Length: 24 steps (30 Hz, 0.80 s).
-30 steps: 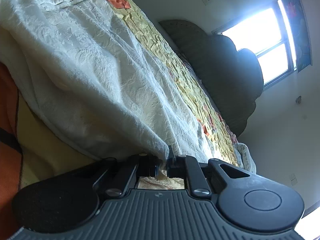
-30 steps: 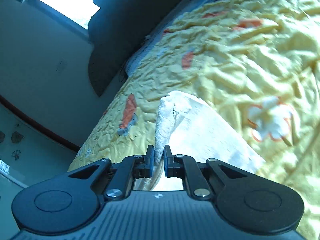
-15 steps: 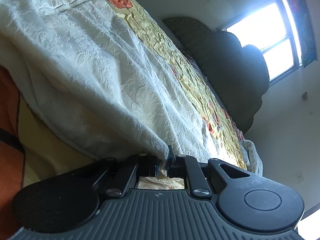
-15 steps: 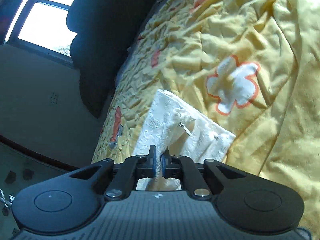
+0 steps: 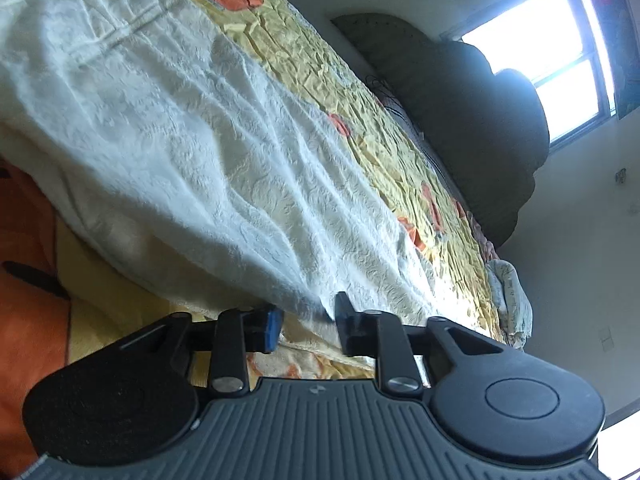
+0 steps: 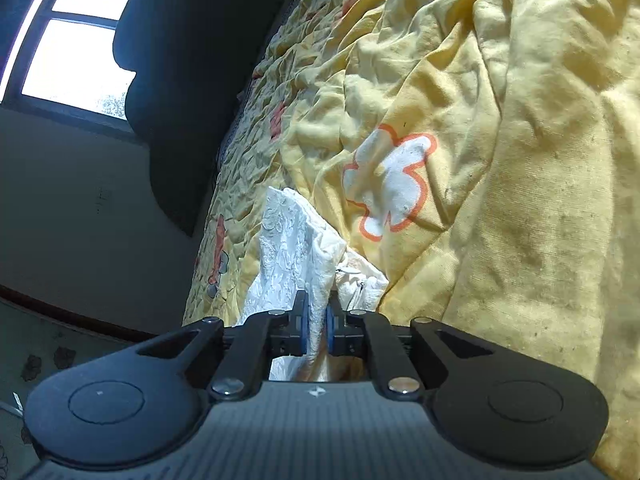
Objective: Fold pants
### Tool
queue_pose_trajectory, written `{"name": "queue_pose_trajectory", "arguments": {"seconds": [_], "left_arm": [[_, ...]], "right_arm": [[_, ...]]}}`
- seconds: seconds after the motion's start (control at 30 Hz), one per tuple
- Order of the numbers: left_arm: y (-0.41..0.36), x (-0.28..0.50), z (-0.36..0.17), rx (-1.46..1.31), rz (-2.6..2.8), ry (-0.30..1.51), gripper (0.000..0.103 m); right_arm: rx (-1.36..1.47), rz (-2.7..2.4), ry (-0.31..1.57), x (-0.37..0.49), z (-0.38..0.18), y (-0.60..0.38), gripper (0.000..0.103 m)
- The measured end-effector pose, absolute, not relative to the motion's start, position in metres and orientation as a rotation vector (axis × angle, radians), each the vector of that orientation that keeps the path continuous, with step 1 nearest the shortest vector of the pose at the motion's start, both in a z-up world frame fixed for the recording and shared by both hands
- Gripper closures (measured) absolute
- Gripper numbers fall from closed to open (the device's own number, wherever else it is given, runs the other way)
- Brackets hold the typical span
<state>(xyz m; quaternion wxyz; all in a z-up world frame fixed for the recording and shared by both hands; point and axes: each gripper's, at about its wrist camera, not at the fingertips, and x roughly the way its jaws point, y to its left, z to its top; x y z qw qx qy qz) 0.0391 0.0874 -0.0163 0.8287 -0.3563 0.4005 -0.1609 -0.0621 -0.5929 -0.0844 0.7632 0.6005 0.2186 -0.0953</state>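
Pants (image 5: 192,128): soft, light, limp cloth across the bed (image 5: 352,92). My left gripper (image 5: 305,322) stands parted at their edge; my right gripper (image 6: 316,326) pinches a fold.

Your left gripper (image 5: 306,322) and right gripper (image 6: 315,326) are black, with ribbed housings, 2 silver screws each, round caps and blue pads (image 6: 303,330).
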Motion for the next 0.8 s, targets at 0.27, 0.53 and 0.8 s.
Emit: {"name": "queue_pose_trajectory", "arguments": {"seconds": [0.27,0.53,0.8], "left_arm": [[0.135,0.001,-0.021,-0.99,-0.113,0.791,0.035],[0.137,0.023,-0.019,-0.975,0.033,0.743,0.085],[0.141,0.014,0.022,-0.81,-0.042,0.667,0.089]], "right_arm": [[1.239,-0.171,0.477,-0.088,-0.069,-0.567,0.025],[1.166,-0.168,0.516,-0.061,-0.065,-0.549,0.026],[1.157,-0.216,0.499,-0.07,-0.058,-0.548,0.097]]}}
